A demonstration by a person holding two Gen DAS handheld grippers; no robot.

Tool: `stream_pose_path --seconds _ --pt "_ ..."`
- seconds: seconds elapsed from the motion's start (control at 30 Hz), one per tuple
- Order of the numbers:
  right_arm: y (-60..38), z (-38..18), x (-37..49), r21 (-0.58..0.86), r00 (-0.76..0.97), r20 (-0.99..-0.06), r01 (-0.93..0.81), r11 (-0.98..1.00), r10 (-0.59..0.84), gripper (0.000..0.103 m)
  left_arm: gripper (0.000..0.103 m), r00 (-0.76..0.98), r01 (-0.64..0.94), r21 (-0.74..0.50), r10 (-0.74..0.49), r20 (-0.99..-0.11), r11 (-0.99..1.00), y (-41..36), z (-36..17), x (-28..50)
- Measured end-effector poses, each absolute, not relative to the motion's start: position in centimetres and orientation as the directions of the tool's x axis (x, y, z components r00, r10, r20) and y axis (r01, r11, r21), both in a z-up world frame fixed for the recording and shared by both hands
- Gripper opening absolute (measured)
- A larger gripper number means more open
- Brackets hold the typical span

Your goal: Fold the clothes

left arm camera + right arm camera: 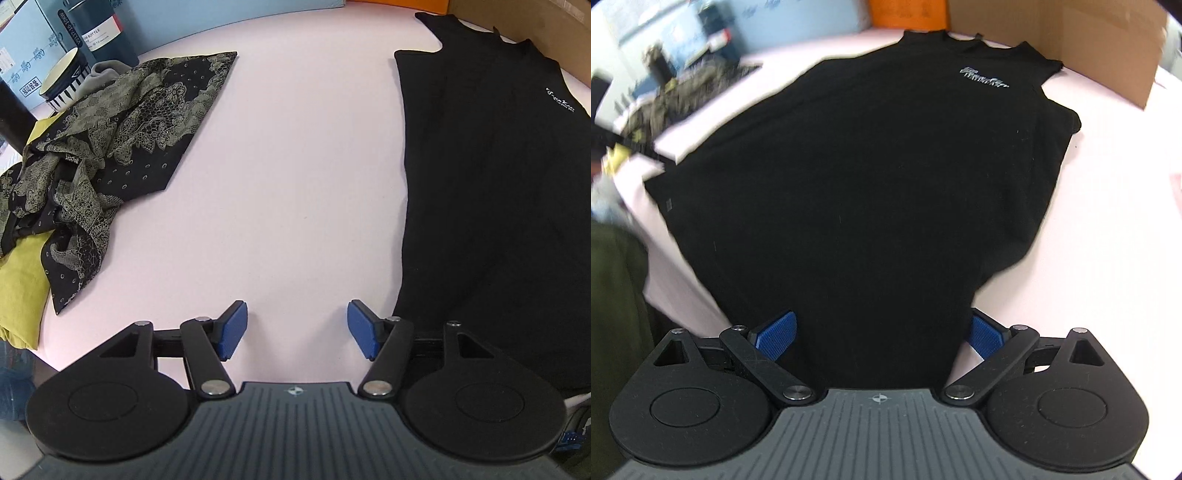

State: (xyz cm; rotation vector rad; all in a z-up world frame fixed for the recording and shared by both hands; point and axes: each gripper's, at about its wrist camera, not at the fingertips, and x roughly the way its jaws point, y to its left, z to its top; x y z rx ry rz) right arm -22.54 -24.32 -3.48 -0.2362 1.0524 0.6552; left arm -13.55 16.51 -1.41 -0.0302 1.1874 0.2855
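Matt black cloth shirt [871,177]

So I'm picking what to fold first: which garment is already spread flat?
The black sleeveless top, smoothed out; the lace-print one is crumpled over the yellow one.

A pale pink table [295,166] carries everything. On its right side a black top [491,206] lies flat, neck toward the far edge, small white lettering near the chest. On the left, well apart from it, a black-and-tan lace-print cloth [122,136] is partly spread and partly bunched, its crumpled end lying over a yellow garment [22,280] at the table's near-left edge. A striped cup [64,79] stands behind the cloth.
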Motion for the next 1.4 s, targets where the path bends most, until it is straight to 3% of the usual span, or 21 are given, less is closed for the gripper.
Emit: stream_pose_path --seconds 0.27,0.43,0.67,0.9,1.03,1.07,1.3,1.4 --pt "-25.2 -2.5 -23.2 0.086 0.313 -0.888 -0.604 0.792 0.336 0.098 0.07 0.325 -0.258 0.154 0.236 -0.916 0.954 16.7 -1.4 -14.3" --pt "-24.6 0.7 -22.7 0.081 0.44 -0.808 -0.576 0.813 0.392 0.099 0.07 0.348 -0.28 0.198 0.292 -0.891 0.939 17.4 0.8 -15.0" --pt "-16.7 1.8 -16.1 0.019 0.55 -0.717 -0.599 0.801 0.428 0.103 0.078 0.589 -0.111 0.102 0.148 -0.795 0.989 12.3 4.5 -6.9" --pt "-9.5 -3.0 -11.2 -0.056 0.449 -0.805 -0.709 0.703 0.388 0.103 0.078 0.568 0.046 -0.025 -0.047 -0.822 0.999 9.6 -0.2 0.8" --pt "-14.3 -3.5 -12.0 -0.047 0.447 -0.817 -0.682 0.73 0.365 0.103 0.08 0.522 0.06 0.099 0.053 -0.851 0.993 11.9 -3.1 -0.6" --pt "-16.2 -3.6 -12.4 -0.03 0.446 -0.821 -0.659 0.751 0.358 0.103 0.088 0.538 0.067 0.098 0.047 -0.842 0.993 13.0 -3.3 -1.5" --pt "-27.5 -3.0 -15.5 0.01 0.461 -0.841 -0.511 0.86 0.284 0.103 0.087 0.574 0.132 0.233 0.117 -0.81 0.964 17.7 -1.3 -6.3" --pt "-29.3 -0.9 -15.4 0.02 0.53 -0.786 -0.491 0.871 0.317 0.103 0.087 0.629 0.203 0.199 0.028 -0.777 0.959 17.2 1.2 -6.4"
